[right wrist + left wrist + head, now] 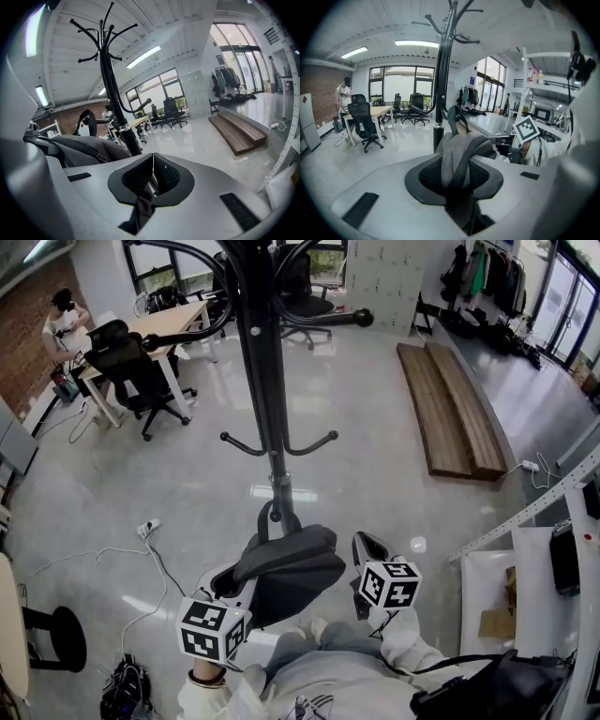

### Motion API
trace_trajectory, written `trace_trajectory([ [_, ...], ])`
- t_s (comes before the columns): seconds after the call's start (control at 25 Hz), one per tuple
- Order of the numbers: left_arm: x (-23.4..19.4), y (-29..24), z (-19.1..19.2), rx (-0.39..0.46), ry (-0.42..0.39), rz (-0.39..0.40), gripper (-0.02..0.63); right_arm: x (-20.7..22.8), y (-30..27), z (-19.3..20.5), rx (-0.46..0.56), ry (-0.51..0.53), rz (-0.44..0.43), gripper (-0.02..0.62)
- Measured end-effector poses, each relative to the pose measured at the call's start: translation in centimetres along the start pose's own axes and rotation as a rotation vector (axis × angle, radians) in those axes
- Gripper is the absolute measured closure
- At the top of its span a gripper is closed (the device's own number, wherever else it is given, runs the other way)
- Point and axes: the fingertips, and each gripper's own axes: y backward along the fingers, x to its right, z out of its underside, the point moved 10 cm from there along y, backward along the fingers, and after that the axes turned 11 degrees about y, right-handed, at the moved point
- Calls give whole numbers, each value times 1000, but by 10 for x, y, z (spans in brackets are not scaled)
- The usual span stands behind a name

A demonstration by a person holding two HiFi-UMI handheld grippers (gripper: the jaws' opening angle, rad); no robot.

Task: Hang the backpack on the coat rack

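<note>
The black coat rack (pixel 261 381) stands right ahead, its lower hooks (pixel 279 444) above the dark grey backpack (pixel 286 568). The backpack hangs between both grippers, close to the pole's foot. My left gripper (pixel 228 592) is shut on a grey mesh shoulder strap (pixel 457 161), which bunches up between its pads; the pole (pixel 442 93) rises just behind. My right gripper (pixel 366 554) is shut on a thin dark strap (pixel 151 180) that hangs down from its jaws. The backpack's body (pixel 82 147) lies to its left, and the rack's top hooks (pixel 101 30) show above.
A desk (pixel 169 324) with black office chairs (pixel 131 367) and a seated person (pixel 64 320) is at the back left. A wooden platform (pixel 450 409) lies on the right. Cables and a power strip (pixel 147 528) trail over the floor on the left. A white shelf frame (pixel 525 512) stands at the right.
</note>
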Motion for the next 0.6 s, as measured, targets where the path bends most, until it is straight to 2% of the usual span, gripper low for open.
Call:
trace_trajectory([
  [0.6,-28,-44,-18,5,30,15,514,9,-14,-1,-26,-8,18,581],
])
